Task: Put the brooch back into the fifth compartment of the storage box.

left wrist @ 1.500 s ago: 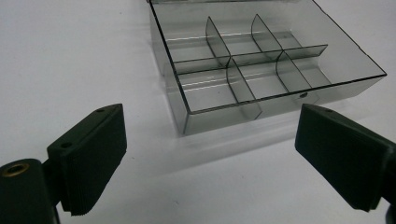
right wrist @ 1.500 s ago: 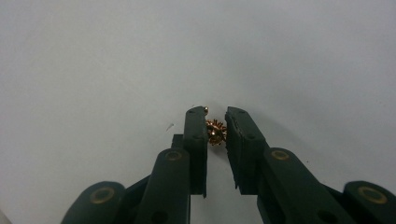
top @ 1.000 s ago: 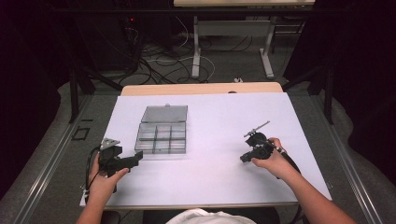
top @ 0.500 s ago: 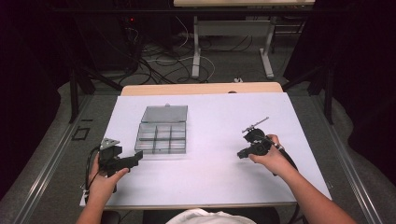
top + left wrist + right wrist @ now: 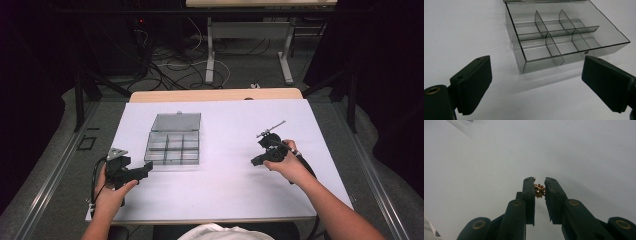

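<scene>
A small brass gear [image 5: 539, 190], toothed and shiny, sits pinched between the right tongs [image 5: 540, 187], held just above the bare white desk [image 5: 225, 180] on the person's right side. This looks like the carrying step, judging by the grip. The next move probably calls for crossing to the clear plastic organiser box [image 5: 172, 146], lid open, and lowering the gear into one of its small divided compartments without dropping it. The left tongs [image 5: 536, 82] hang spread wide and empty, their ribbed black pads facing the box's near corner.
</scene>
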`<action>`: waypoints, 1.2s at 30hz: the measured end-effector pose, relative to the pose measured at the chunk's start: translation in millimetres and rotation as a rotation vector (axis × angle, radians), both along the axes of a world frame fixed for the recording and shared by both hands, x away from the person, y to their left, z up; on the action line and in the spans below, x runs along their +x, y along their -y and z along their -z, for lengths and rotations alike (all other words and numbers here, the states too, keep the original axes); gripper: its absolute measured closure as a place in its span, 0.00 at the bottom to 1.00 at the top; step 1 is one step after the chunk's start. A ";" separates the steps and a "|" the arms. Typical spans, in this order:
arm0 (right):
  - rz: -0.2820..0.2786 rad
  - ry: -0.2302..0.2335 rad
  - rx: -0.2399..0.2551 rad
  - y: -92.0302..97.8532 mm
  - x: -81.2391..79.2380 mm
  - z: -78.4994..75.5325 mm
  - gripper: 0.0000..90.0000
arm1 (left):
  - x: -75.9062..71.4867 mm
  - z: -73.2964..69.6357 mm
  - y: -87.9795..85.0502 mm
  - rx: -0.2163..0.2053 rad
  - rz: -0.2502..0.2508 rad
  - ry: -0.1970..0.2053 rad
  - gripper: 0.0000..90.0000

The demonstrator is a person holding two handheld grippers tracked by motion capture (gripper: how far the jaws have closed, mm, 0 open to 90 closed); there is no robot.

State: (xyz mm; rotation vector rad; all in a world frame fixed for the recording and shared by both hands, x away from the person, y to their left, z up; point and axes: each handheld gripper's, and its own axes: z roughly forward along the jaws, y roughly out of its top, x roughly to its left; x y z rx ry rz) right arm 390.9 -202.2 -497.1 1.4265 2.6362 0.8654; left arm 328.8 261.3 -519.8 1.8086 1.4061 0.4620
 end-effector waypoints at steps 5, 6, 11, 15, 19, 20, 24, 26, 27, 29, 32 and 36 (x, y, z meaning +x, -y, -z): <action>-0.006 -0.002 -0.008 -4.3 2.6 -5.4 0.88 | 0.0 0.0 0.1 0.000 -0.001 0.000 0.11; -0.003 0.008 0.008 -5.2 3.6 -5.1 0.88 | 0.0 0.0 0.1 -0.001 -0.001 -0.001 0.11; -0.016 0.008 -0.013 -11.6 6.8 -9.5 0.88 | 0.1 0.0 -0.1 -0.001 -0.002 0.000 0.11; -0.029 0.014 -0.010 -17.2 8.4 -12.7 0.88 | 0.0 0.0 -0.1 -0.001 -0.002 0.000 0.11; -0.030 0.015 -0.007 -23.0 10.4 -15.2 0.88 | 0.1 0.0 -0.4 -0.004 0.000 0.003 0.11; -0.028 0.017 -0.011 -24.5 10.9 -15.7 0.88 | 0.1 -0.1 -0.4 -0.005 0.000 0.003 0.11; -0.045 0.030 0.005 -29.9 13.3 -18.1 0.88 | 0.2 -0.1 -0.3 -0.007 -0.001 0.003 0.11; -0.037 0.025 -0.005 -33.5 14.4 -19.7 0.88 | 0.1 -0.2 -0.2 -0.006 0.000 0.003 0.11; -0.048 0.036 0.021 -34.4 15.5 -19.0 0.88 | 0.1 -0.2 -0.2 -0.007 0.000 0.003 0.11; -0.038 0.019 0.001 -37.5 16.5 -21.5 0.88 | 0.1 -0.2 -0.2 -0.006 -0.002 0.001 0.11; -0.049 0.016 0.001 -41.4 18.9 -23.1 0.88 | 0.2 -0.1 -0.1 -0.008 -0.001 0.001 0.11; -0.055 0.029 0.024 -48.6 19.5 -23.2 0.88 | 0.2 -0.1 -0.1 -0.008 -0.001 0.002 0.11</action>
